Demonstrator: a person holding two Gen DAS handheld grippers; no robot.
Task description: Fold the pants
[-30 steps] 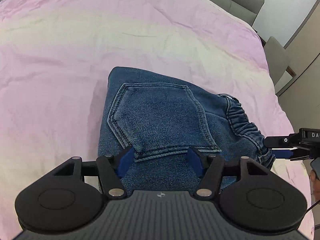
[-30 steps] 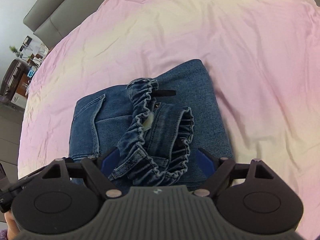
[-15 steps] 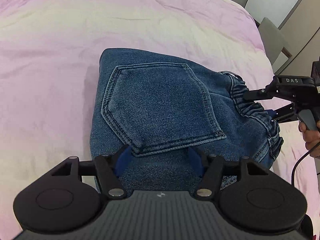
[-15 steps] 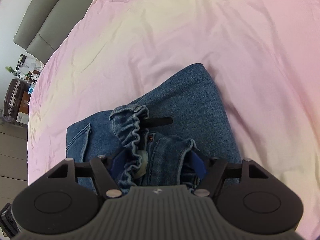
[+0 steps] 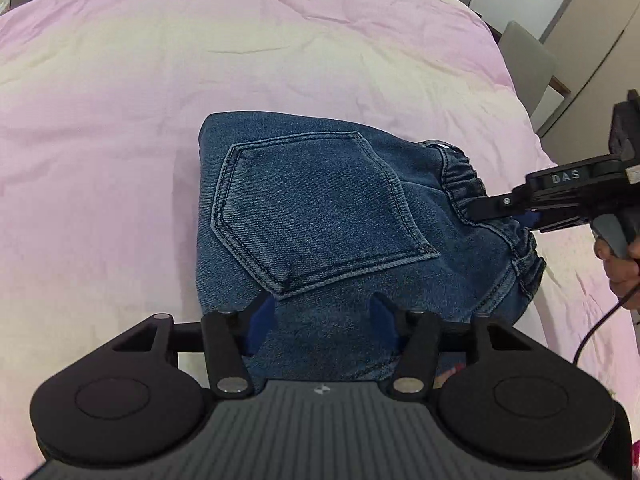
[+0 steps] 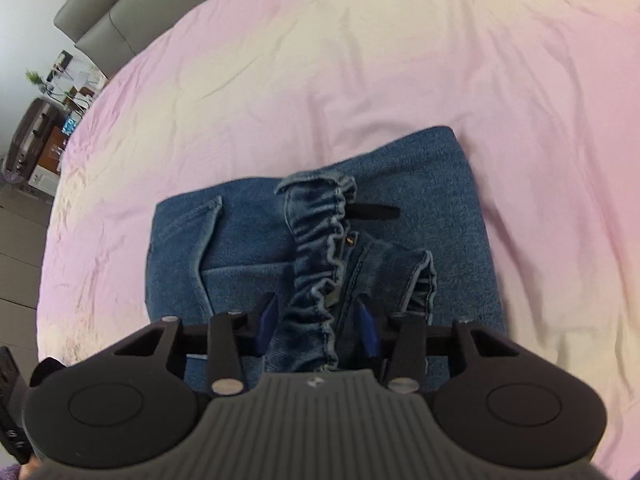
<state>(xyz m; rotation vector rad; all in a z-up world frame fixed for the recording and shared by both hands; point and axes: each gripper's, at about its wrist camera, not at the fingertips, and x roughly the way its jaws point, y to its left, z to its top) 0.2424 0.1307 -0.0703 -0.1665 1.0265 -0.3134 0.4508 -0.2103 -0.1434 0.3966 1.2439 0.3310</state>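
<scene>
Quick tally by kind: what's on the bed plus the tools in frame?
Folded denim pants: 1
Pink bedsheet: 1
Hand-held grippers: 2, the left hand-held gripper and the right hand-held gripper
Total: 4

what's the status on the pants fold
Right gripper closing around elastic waistband, left gripper closing, over folded jeans. Jeans folded on pink bedsheet. Nothing in the way.

Both wrist views look steeply down, close over folded jeans (image 5: 320,216) on pink bedding (image 5: 200,60); left from pocket side, right from waistband side.
</scene>
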